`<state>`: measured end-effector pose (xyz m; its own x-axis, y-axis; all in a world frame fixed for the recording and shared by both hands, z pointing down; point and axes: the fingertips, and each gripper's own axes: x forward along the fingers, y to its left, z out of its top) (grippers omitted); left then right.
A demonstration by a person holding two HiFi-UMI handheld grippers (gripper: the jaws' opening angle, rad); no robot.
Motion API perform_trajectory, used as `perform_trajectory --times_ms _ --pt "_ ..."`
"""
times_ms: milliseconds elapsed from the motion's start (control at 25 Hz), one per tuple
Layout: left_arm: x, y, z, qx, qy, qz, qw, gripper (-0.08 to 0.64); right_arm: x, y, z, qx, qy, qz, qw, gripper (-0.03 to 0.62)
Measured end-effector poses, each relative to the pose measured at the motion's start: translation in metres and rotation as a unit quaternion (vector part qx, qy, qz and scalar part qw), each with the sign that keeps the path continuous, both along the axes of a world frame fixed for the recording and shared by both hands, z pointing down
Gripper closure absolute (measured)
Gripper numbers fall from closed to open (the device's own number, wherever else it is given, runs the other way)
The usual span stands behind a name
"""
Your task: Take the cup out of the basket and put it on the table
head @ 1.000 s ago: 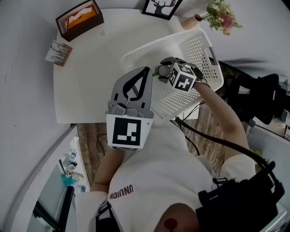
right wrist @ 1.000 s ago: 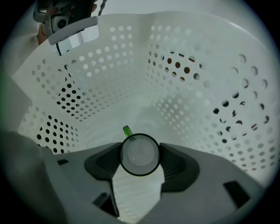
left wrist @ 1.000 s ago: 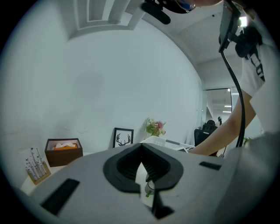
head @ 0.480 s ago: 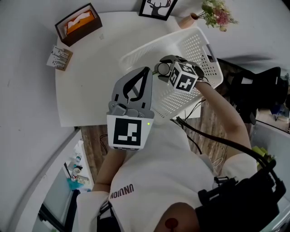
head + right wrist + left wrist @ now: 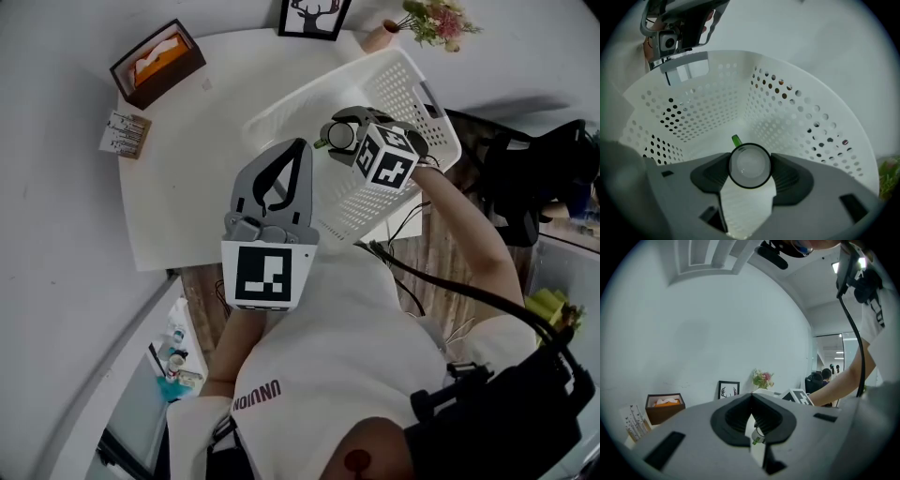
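Note:
A clear cup (image 5: 749,165) with a green handle is clamped between the pads of my right gripper (image 5: 749,176), its mouth facing the camera. It hangs inside the white perforated basket (image 5: 797,117), above the basket floor. In the head view the cup (image 5: 338,137) and right gripper (image 5: 349,129) are over the basket (image 5: 412,89), which lies partly on the white table (image 5: 187,178). My left gripper (image 5: 301,150) hovers over the basket's near rim, shut on nothing. Through its narrow slit the left gripper view shows a bit of the cup (image 5: 756,434).
On the table stand a brown tissue box (image 5: 157,64), a small card (image 5: 125,134), a framed deer picture (image 5: 309,17) and a vase of flowers (image 5: 412,21). A black chair (image 5: 534,178) is to the right. Cables hang by the table's near edge.
The head view has swung slightly, so everything drifts upward in it. My right gripper still holds the cup in the basket, shifted a little to the right. The left gripper has not moved.

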<state>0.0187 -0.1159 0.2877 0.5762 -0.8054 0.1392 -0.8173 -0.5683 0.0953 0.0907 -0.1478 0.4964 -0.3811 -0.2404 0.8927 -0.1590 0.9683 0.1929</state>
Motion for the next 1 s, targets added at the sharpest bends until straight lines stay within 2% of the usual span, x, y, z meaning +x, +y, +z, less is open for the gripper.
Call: perform_trajectory --times_ms 480,1000 --pt "0.0 0.005 -0.005 0.002 0.007 -0.004 1.0 0.548 0.0 -0.009 -0.024 0.038 -0.026 0.027 0.999 0.307" --pt "0.003 0.003 -0.008 0.007 0.004 0.001 1.0 0.548 -0.001 -0.015 -0.057 0.093 -0.042 0.035 0.994 0.307"
